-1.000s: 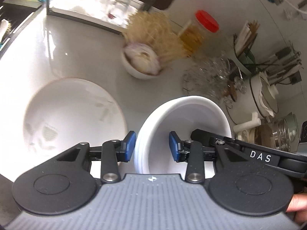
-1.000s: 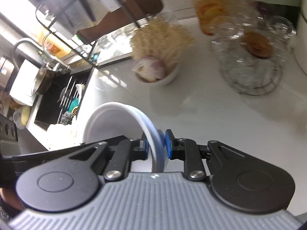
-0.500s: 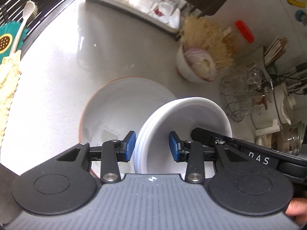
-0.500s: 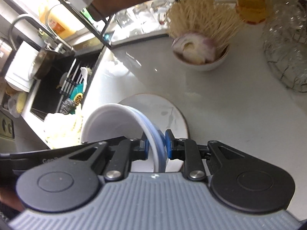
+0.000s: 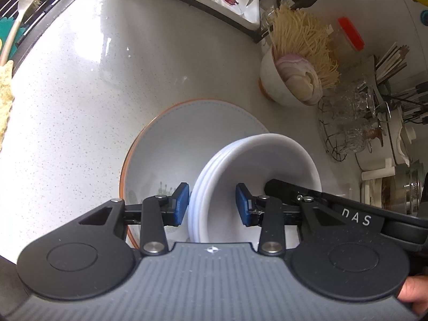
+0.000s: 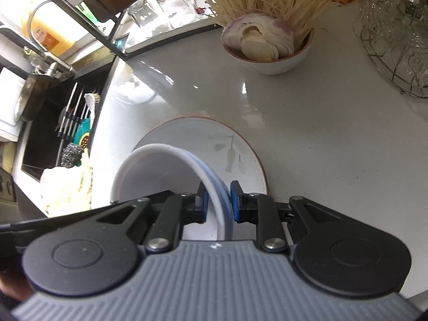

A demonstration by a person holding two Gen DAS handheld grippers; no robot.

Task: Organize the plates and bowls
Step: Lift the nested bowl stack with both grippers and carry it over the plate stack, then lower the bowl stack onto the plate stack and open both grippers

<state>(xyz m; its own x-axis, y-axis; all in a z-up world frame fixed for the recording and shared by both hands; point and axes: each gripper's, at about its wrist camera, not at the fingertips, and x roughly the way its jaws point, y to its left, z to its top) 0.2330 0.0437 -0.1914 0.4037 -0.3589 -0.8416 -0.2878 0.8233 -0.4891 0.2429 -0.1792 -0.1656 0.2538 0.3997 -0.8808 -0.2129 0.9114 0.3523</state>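
Observation:
A stack of white bowls (image 5: 256, 176) hangs over a white plate with an orange rim (image 5: 187, 139) on the counter. My right gripper (image 6: 218, 203) is shut on the rim of the bowl stack (image 6: 171, 171); the plate (image 6: 235, 144) lies just beyond. My left gripper (image 5: 212, 204) straddles the stack's opposite rim with its blue pads apart, neither pad pressing the rim. The right gripper's black body reaches into the bowl in the left wrist view.
A bowl of sliced onion and dry noodles (image 5: 291, 77) stands behind the plate. A wire basket of glasses (image 5: 347, 123) is at the right. The sink (image 6: 61, 123) with brushes lies left of the counter. A rack of glasses (image 6: 165, 8) is at the back.
Both grippers have carried the bowl stack back and over the plate; the plate now lies under the stack. The grips have not changed.

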